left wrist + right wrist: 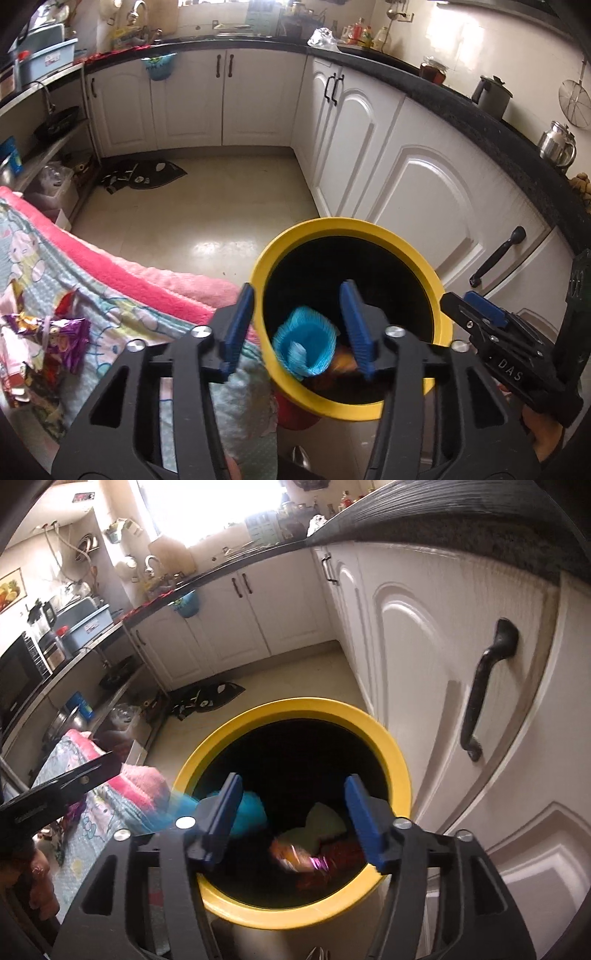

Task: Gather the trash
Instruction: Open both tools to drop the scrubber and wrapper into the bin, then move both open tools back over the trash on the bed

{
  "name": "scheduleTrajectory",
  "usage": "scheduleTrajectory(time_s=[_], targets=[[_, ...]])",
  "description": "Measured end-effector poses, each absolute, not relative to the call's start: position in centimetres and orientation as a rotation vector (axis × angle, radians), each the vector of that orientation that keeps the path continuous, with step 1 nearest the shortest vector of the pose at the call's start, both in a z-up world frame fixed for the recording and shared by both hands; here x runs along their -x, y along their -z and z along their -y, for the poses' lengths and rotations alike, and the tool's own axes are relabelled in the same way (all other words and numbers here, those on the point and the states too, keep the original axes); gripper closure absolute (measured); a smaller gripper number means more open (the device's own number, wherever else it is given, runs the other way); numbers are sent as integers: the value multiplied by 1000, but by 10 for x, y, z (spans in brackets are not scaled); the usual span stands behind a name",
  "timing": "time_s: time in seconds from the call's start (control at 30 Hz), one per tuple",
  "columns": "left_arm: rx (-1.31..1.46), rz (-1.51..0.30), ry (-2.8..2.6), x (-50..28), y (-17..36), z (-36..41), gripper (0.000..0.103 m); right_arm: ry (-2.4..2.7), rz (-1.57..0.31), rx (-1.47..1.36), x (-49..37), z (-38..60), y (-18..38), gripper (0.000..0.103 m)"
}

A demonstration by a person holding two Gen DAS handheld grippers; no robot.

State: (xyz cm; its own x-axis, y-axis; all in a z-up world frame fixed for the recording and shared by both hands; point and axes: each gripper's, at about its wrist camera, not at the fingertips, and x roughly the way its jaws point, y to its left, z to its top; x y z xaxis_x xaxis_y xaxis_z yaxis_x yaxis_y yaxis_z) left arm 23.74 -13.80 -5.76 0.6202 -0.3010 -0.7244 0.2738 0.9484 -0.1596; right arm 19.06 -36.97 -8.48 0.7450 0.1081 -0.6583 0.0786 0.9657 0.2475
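Observation:
A yellow-rimmed bin with a dark inside stands on the floor beside the white cabinets; it also shows in the right wrist view. My left gripper is open over the bin's left rim. A blue crumpled cap is free between its fingers, inside the bin mouth; in the right wrist view it is a blurred blue shape. My right gripper is open and empty above the bin. Wrappers lie in the bin. Purple and red wrappers lie on the patterned blanket at left.
White cabinet doors with black handles stand close on the right under a dark counter. A blanket-covered surface with a pink edge is at left. A dark mat lies on the tiled floor beyond. Shelves with kitchenware line the far left.

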Motion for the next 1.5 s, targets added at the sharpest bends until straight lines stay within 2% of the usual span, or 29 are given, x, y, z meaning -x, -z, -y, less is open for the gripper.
scheduleTrajectory(time_s=[0.07, 0.1, 0.13, 0.2, 0.3, 0.8, 0.9, 1.5], targets=[[43, -823, 315, -233, 53, 130, 45, -13, -727, -271, -189, 369, 82, 40], [50, -815, 305, -230, 50, 125, 38, -8, -723, -269, -188, 369, 82, 38], [60, -808, 292, -228, 48, 120, 27, -3, -714, -267, -187, 368, 79, 34], [85, -794, 274, -223, 43, 108, 16, -2, -698, -263, -185, 367, 76, 31], [112, -766, 233, -212, 34, 90, 11, -12, -674, -250, -180, 361, 67, 30], [156, -667, 108, -163, 3, 32, 11, -122, -586, -184, -161, 325, 27, 27], [163, -651, 100, -156, -1, 27, 11, -138, -565, -179, -154, 319, 21, 22], [182, -576, 9, -120, -20, -9, 11, -282, -515, -120, -131, 268, -7, 22]])
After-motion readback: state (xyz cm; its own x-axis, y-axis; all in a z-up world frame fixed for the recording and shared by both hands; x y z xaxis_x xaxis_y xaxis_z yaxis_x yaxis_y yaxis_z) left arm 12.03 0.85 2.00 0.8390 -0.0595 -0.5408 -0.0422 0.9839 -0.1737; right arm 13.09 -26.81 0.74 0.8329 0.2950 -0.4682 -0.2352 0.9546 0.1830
